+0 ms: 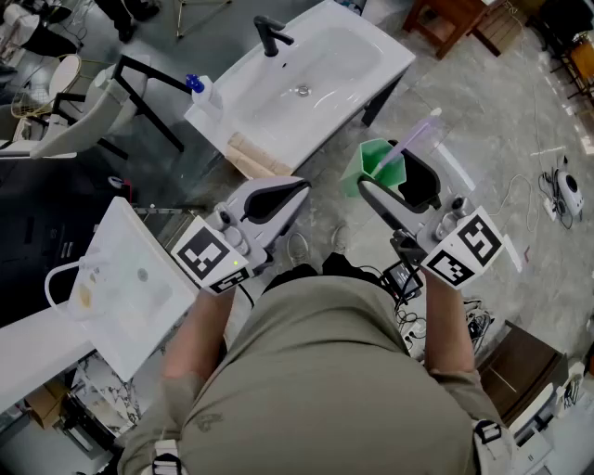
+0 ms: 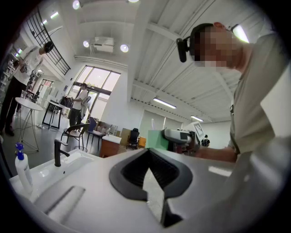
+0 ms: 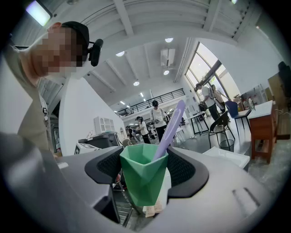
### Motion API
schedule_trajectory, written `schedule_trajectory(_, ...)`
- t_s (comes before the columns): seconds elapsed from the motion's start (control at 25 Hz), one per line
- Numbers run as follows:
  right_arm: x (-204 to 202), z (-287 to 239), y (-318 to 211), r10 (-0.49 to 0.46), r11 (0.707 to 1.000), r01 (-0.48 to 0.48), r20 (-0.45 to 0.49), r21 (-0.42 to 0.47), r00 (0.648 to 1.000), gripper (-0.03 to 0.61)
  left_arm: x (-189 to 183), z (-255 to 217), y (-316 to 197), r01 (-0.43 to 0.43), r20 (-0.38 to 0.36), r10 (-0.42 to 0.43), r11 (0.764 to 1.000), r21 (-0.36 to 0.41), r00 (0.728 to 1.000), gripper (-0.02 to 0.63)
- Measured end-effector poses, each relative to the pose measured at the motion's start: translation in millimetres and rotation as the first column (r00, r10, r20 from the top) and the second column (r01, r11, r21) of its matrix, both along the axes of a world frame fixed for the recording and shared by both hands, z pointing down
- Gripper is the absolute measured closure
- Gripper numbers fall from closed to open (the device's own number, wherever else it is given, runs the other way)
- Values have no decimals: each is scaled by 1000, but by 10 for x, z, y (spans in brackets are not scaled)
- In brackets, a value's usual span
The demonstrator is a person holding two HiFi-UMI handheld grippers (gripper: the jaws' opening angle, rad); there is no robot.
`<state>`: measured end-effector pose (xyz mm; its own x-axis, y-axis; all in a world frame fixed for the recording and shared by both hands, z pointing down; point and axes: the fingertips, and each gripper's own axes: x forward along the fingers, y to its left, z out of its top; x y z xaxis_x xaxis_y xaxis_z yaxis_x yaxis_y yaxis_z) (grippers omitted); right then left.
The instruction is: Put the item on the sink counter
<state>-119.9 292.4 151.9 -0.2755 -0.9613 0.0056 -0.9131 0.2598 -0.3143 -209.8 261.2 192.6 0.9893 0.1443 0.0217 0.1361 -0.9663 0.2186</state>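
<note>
A green faceted cup (image 1: 374,167) with a pale purple toothbrush (image 1: 408,141) standing in it hangs in the air in front of me. My right gripper (image 1: 394,183) is shut on it, a black pad pressing each side. In the right gripper view the cup (image 3: 142,179) fills the gap between the jaws and the toothbrush (image 3: 171,125) leans up to the right. The white sink counter (image 1: 357,46) with its black faucet (image 1: 271,35) lies ahead, beyond both grippers. My left gripper (image 1: 277,200) is shut with nothing in it and points toward the sink (image 2: 47,170).
A soap bottle with a blue pump (image 1: 198,90) stands on the counter's left corner and shows in the left gripper view (image 2: 22,168). A second white basin (image 1: 139,278) lies at my left. Wooden slats (image 1: 255,156) lean under the counter. Wooden furniture (image 1: 455,19) and floor cables (image 1: 557,190) are at right.
</note>
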Motion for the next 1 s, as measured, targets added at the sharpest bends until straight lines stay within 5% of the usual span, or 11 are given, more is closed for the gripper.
schedule_trajectory(1.0, 515, 157, -41, -66, 998, 67, 52, -10, 996, 265, 513, 101, 78, 74, 23, -74, 997, -8, 997, 607)
